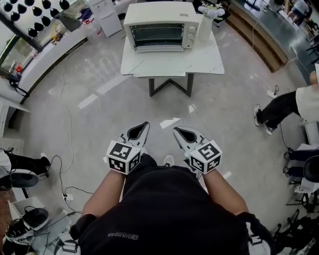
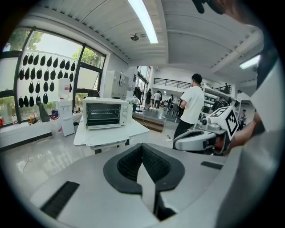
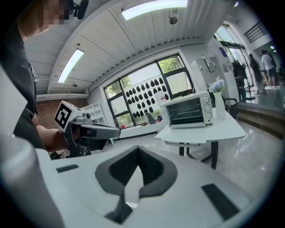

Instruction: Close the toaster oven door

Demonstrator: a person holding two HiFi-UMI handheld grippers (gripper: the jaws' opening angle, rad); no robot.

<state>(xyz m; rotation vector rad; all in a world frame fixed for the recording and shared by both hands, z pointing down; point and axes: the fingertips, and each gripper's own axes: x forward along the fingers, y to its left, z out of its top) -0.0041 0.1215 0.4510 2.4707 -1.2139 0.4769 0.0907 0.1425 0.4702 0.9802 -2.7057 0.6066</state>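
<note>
The white toaster oven [image 1: 160, 26] stands at the back of a white table [image 1: 172, 63], far ahead of me. Its glass door looks upright against the front, as it also does on the toaster oven [image 2: 105, 112] in the left gripper view and the toaster oven [image 3: 187, 109] in the right gripper view. My left gripper [image 1: 143, 127] and right gripper [image 1: 178, 131] are held close to my body, side by side, over the floor. Both are shut with nothing between the jaws. The left gripper [image 2: 142, 149] and right gripper [image 3: 138, 153] point toward the table.
A white vase with flowers [image 1: 207, 21] stands on the table just right of the oven. A person's legs [image 1: 276, 109] are at the right. Cables [image 1: 64, 124] run over the floor at the left, beside a long counter [image 1: 45, 55]. A water dispenser [image 1: 106, 15] stands behind.
</note>
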